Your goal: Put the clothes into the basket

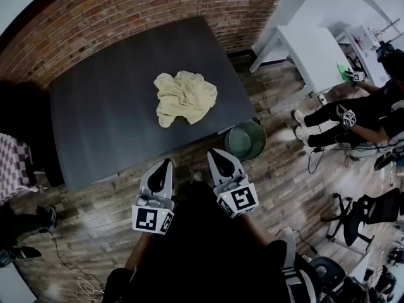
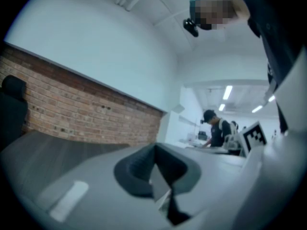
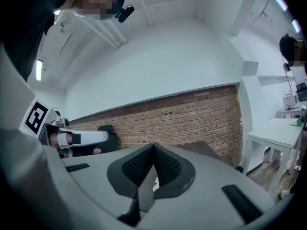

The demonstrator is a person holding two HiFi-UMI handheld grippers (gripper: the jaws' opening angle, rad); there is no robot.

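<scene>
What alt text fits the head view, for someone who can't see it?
A crumpled pale yellow cloth lies on a dark grey table, with a green basket on the wooden floor by the table's near right corner. Below, the left gripper and right gripper point toward the table, both shut and empty.

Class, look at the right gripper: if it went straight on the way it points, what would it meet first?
Probably the yellow cloth on the dark table; the right gripper, shut, aims at it, though it might catch the table's edge first.
</scene>
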